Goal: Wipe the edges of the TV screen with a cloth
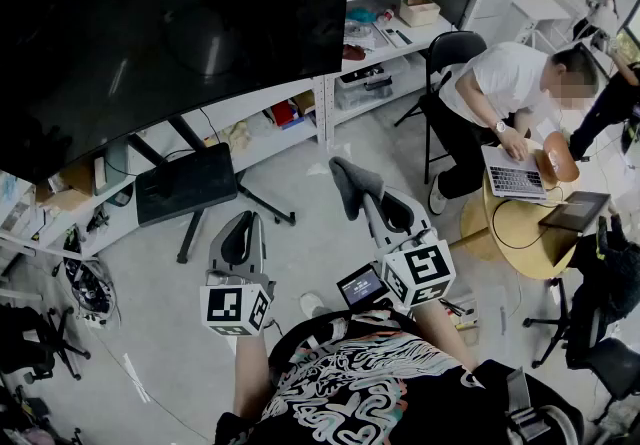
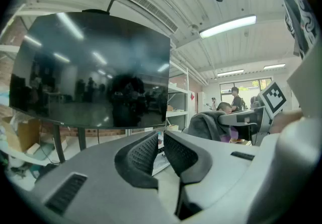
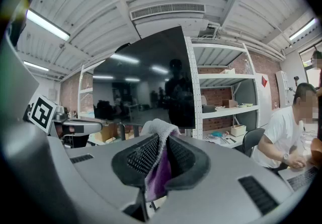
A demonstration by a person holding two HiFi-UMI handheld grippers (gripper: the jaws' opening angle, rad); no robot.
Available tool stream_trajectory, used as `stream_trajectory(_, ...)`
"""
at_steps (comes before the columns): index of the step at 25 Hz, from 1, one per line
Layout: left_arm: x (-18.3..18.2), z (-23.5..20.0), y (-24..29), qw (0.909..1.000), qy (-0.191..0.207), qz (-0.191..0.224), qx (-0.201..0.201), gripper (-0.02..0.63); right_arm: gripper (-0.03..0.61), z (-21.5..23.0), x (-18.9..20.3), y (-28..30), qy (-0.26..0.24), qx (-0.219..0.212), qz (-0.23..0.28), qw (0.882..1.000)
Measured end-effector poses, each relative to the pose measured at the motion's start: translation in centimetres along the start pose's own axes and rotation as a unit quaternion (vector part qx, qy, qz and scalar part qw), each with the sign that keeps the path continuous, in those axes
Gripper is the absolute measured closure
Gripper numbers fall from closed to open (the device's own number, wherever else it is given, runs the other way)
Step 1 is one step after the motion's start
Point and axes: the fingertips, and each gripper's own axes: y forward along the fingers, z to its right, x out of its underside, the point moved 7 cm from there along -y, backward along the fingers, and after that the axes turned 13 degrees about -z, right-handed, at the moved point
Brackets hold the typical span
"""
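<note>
With right gripper (image 1: 378, 211), pinched a grey-and-purple cloth (image 1: 348, 183) between both pads, jaws closed on its fold. Carried the cloth lengthwise along the jaws: grey tuft stuck out past the fingertips, up and away toward the lower right corner of the TV screen (image 1: 170, 23); purple end trailed back between the pads toward the gripper's body. Held it in the air below and to the right of that corner, short of the glass and off the bottom edge. Raised left gripper (image 1: 240, 231) alongside, near the right one but apart, under the screen's bottom edge, jaws drawn almost together with only a sliver between them and nothing in it. Faced a dark, unlit screen, long side running left to right, ceiling lights mirrored in it, propped on black stand legs (image 2: 57, 142) ahead of white shelving (image 1: 400, 38). Shared the room with a seated person (image 1: 495, 83) at a laptop (image 1: 515, 180) on a round wooden table (image 1: 500, 233), off to the right.
</note>
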Motion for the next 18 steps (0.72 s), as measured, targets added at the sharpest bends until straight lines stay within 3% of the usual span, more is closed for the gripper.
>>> stream_trajectory(18,0.5,-1.8,0.2,0.9997,0.008,0.001,0.021,0.568,0.511,-1.4,-0.1,0.9,0.003,0.025,0.001,1.000)
